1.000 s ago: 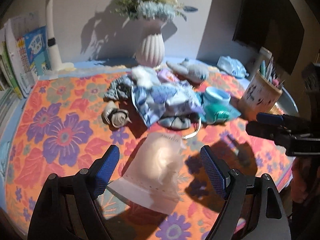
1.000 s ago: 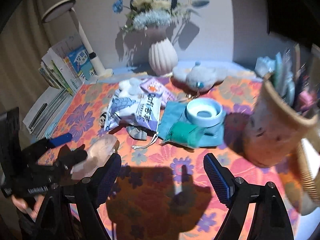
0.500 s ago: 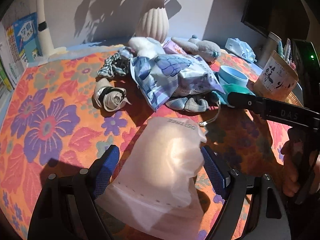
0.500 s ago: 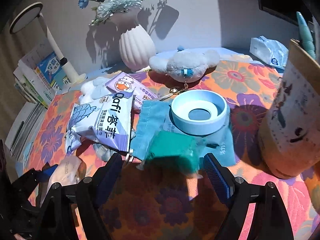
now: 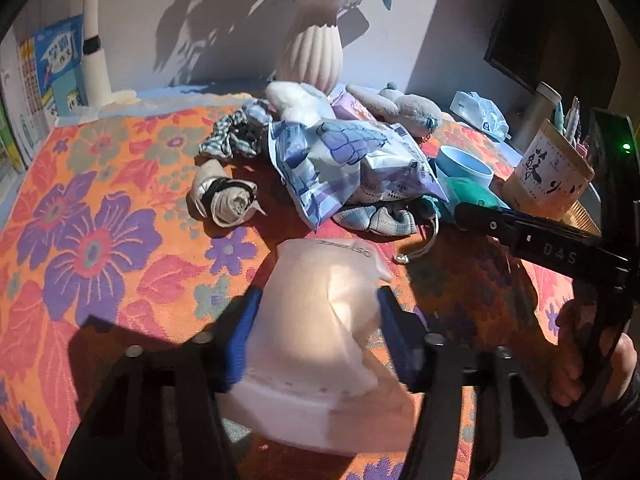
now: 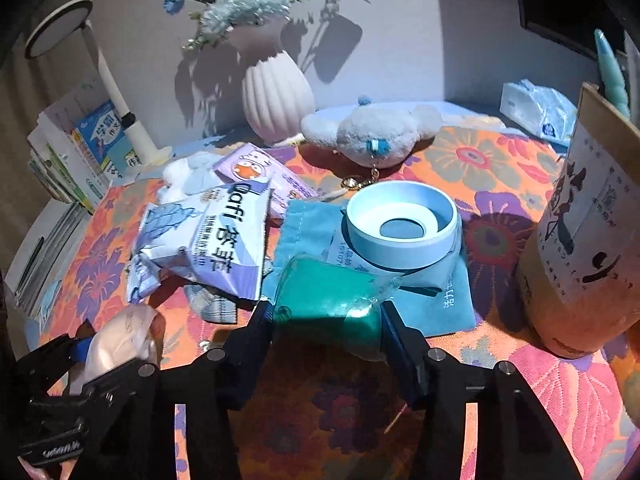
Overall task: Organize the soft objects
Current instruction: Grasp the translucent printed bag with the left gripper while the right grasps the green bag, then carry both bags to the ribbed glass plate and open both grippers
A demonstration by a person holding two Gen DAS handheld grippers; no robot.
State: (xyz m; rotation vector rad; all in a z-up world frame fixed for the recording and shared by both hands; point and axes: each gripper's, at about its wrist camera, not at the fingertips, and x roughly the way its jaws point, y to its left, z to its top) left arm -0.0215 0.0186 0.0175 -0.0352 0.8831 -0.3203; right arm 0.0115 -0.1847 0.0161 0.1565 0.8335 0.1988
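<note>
Both tongs closed on soft packets over the floral tablecloth point(image 5: 92, 240).
Left gripper point(image 5: 320, 332), low centre of its frame, pinches a translucent white pouch point(image 5: 320, 320); right gripper point(image 6: 326, 316) squeezes a green packet point(image 6: 320, 292) just below the blue ring dish point(image 6: 400, 228), mid-frame.

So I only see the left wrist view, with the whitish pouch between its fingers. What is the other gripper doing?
Observer: The right gripper has its fingers pressed on both sides of a green packet.
Operator: What's that blue bowl?
Observer: A blue ring with a hole in its floor, resting on a teal cloth pouch.
Operator: And that white pole?
Observer: A desk lamp with a round flat head.
</note>
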